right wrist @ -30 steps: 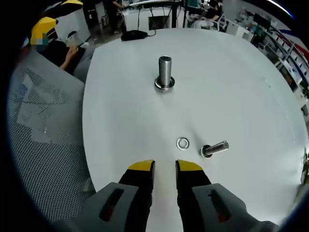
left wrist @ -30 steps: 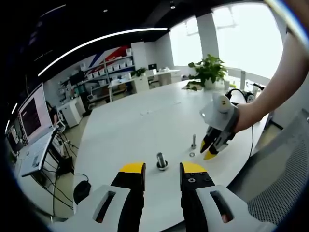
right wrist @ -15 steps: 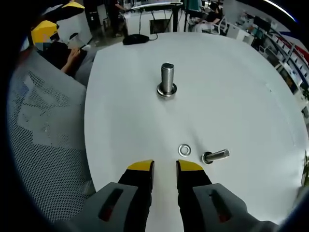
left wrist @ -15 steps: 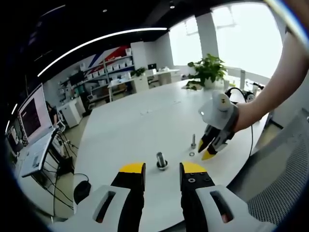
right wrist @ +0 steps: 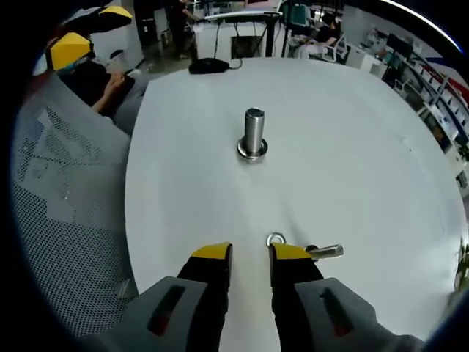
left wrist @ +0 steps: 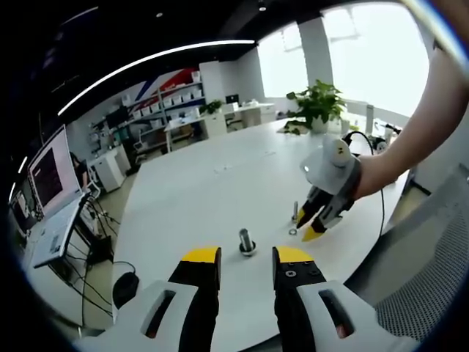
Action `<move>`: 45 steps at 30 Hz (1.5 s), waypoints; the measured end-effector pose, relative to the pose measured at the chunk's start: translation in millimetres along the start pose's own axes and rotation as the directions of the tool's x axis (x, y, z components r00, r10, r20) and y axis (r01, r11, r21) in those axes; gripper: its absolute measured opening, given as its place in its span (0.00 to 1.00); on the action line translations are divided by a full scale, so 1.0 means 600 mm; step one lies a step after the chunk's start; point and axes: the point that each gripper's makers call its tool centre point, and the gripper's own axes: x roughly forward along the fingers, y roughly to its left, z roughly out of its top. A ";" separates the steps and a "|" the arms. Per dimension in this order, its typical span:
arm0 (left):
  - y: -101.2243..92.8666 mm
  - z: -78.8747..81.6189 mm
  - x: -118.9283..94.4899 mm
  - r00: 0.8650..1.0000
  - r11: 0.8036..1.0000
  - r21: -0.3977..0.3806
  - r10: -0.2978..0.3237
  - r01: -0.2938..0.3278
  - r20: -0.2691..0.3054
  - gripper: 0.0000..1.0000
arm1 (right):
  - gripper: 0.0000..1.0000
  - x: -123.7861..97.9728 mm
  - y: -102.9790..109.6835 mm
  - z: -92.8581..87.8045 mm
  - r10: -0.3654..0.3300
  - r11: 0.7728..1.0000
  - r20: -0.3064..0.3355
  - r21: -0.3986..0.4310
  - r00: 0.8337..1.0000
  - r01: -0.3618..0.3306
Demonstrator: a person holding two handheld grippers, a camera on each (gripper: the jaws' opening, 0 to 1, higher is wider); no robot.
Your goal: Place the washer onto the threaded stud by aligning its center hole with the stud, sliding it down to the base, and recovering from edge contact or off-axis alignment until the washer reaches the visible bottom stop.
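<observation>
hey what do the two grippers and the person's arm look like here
Both the left gripper and right gripper have black jaws with yellow tips on pale grey slotted bodies. In the left gripper view, the right gripper carries a white housing, and the person's forearm is bare, with no sleeve.

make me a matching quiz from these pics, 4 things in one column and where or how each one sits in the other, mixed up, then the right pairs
Things:
1. washer
2. large threaded stud
3. small bolt
4. black mouse

Places or states:
A. stands upright on its base in the middle of the white table
B. lies flat on the table just past the right gripper fingertips
C. sits at the table's far edge, with a cable
D. stands head down beside the right gripper's jaw, partly hidden

Pairs: 1-B, 2-A, 3-D, 4-C
</observation>
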 end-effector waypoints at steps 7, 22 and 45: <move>-0.001 -0.002 0.002 1.000 1.000 0.004 -0.003 0.003 -0.007 0.26 | 0.23 0.012 -0.007 -0.003 0.007 1.000 -0.015 0.011 1.000 -0.007; -0.003 -0.004 0.003 1.000 1.000 0.000 -0.007 0.007 -0.011 0.26 | 0.22 0.020 -0.005 -0.017 0.015 1.000 -0.045 0.004 0.999 -0.015; -0.005 -0.005 0.003 1.000 1.000 0.008 -0.012 0.013 -0.017 0.26 | 0.22 0.017 -0.008 -0.016 -0.010 1.000 -0.040 0.010 0.999 0.010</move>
